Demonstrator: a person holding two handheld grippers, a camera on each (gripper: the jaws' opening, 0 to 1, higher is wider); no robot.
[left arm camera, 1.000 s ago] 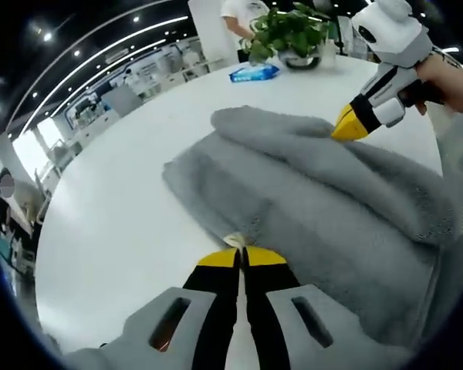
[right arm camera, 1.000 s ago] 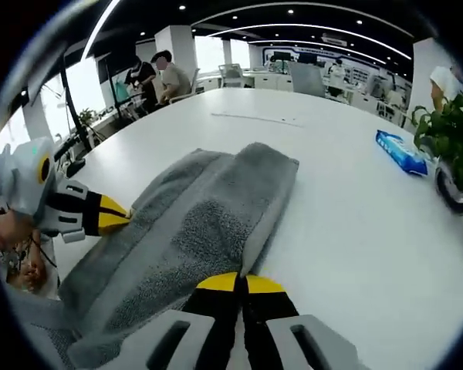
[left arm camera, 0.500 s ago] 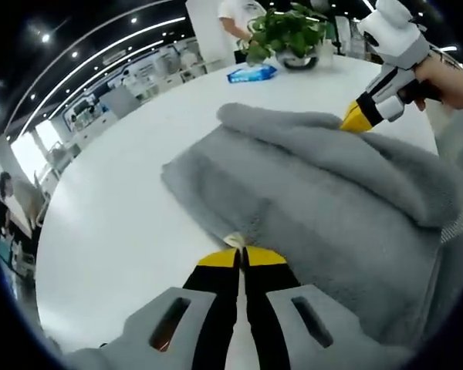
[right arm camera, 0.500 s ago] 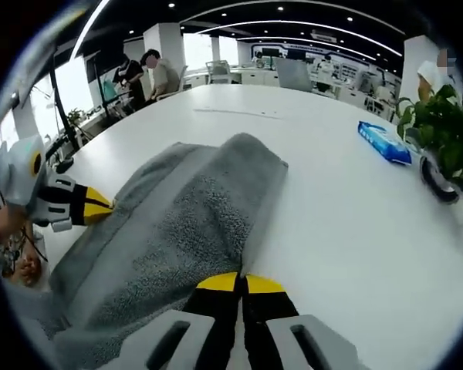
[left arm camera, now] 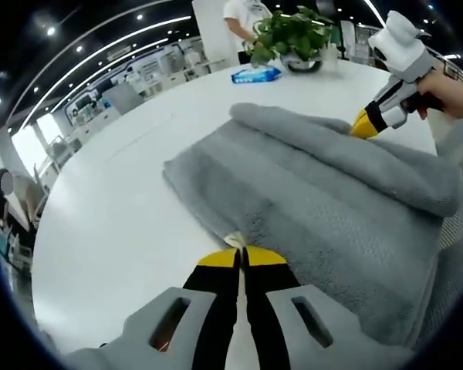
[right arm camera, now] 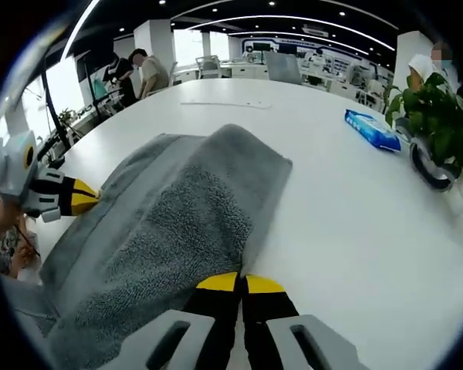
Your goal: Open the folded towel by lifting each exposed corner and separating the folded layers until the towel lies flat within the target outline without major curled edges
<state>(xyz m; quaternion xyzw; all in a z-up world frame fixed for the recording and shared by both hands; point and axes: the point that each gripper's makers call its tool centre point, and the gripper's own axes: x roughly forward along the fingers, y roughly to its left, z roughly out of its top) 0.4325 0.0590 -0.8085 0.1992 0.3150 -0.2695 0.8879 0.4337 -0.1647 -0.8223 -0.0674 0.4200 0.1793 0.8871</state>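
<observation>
On the round white table [left arm camera: 116,223], the thick grey terry towel [left arm camera: 332,208] lies partly folded, its upper layer raised into a long ridge. The left tool [left arm camera: 241,255] has its yellow-tipped jaws closed on the towel's near corner, while the right tool [right arm camera: 242,283] has its jaws pinched on the opposite edge of the towel [right arm camera: 177,231], holding that layer up off the table. Farther back on the table stand a leafy green potted plant [left arm camera: 289,35] and a blue wipes packet [left arm camera: 254,74].
</observation>
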